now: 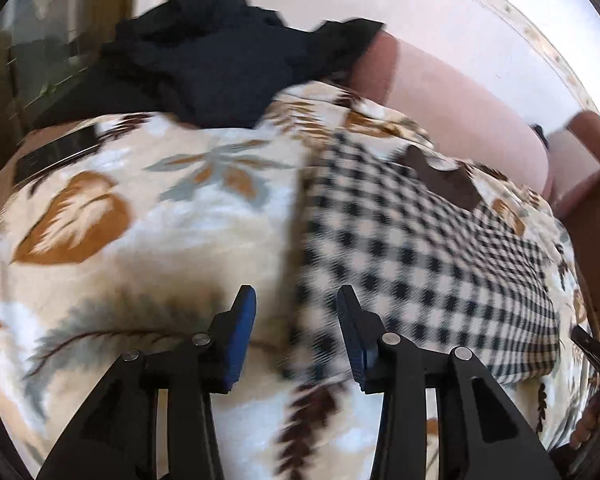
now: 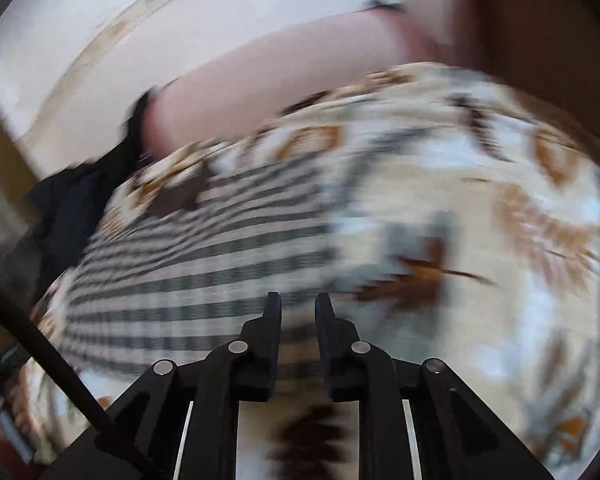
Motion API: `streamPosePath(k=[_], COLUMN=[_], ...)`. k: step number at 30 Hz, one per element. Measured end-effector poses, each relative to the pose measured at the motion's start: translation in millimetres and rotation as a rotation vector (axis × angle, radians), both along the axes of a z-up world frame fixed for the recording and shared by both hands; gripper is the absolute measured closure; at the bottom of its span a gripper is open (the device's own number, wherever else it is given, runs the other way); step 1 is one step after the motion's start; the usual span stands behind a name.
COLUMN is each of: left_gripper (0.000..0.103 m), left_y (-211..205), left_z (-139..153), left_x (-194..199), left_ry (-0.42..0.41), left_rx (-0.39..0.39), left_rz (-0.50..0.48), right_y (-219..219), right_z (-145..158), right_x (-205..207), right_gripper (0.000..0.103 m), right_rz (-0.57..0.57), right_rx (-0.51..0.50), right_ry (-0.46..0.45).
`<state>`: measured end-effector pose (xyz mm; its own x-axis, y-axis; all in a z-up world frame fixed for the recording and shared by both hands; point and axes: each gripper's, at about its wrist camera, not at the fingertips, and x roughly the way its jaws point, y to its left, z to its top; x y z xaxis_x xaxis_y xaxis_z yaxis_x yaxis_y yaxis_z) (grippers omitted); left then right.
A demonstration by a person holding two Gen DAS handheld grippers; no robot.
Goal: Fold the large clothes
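The biggest thing in view is the leaf-print blanket [image 1: 140, 240], cream with brown and grey leaves, which spreads under and ahead of both claws and serves as the work surface. Beyond it, past the far edge, runs a pink headboard [image 1: 452, 104] against a pale wall [image 1: 460, 8], so this looks like a bed in a bedroom; brown wood shows at the sides.

On the blanket lies the checked cloth [image 1: 420, 248], black and white, spread fairly flat. It sits just ahead and to the right of the left claw [image 1: 296, 300], and ahead and to the left of the right claw [image 2: 298, 304]. A dark heap of clothes [image 1: 204, 56] rests farther ahead of the left claw, near the headboard. A small dark brown patch [image 1: 444, 180] lies at the cloth's far edge; what it is I cannot tell.

The left claw is wide apart and holds nothing. The right claw has a narrow gap between its fingers and is likewise empty. Both views are smeared by motion.

My reading is that a fold is about to begin: the cloth lies laid out, ungrasped. The next move calls for each claw to reach a near corner or edge and pinch only the cloth, not the blanket beneath.
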<state>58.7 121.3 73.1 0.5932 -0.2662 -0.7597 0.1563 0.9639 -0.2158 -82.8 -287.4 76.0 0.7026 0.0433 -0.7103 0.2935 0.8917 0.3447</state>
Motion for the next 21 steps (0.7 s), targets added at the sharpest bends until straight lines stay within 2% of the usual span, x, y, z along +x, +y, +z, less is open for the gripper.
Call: streamPosePath(k=[2,6,10,12,14,15,17,19,21], left_gripper=[0.063,0.063,0.063,0.063,0.065,0.067,0.073,0.084,0.096], left_y=[-25,-72,-106,-118,-128,-129,-127,-114,-101], left_z=[-2,-9,-31,-44,-58,-60,-60,-60,-62], left_x=[9,36,61,68,74,75,77,81,86], left_ry=[-0.007,0.006,0.093,0.114,0.118,0.116,0.116,0.136,0.158], left_rx=[-0.016,-0.104,-0.239,-0.213,-0.131,-0.115,-0.12,-0.145,-0.176], left_rz=[-0.042,-0.126,-0.164,-0.163,-0.16,-0.158,-0.143,-0.123,-0.104], right_y=[21,55,66,61,49,40,19,-4,-18], right_z=[-3,-21,-53,-72,-97,-107,-116,-114,-107], right_x=[20,76,107,117,123,123,119,112,105], right_gripper=[0.084,0.084,0.084,0.084,0.088,0.103,0.103,0.103,0.103], right_rz=[0.088,0.271,0.315,0.308,0.254,0.217,0.146,0.075,0.027], right_rx=[0.049,0.248,0.438,0.529,0.574,0.6,0.659,0.655,0.587], right_ry=[-0.005,-0.016,-0.024,-0.018,0.035,0.045,0.023,-0.007,-0.019])
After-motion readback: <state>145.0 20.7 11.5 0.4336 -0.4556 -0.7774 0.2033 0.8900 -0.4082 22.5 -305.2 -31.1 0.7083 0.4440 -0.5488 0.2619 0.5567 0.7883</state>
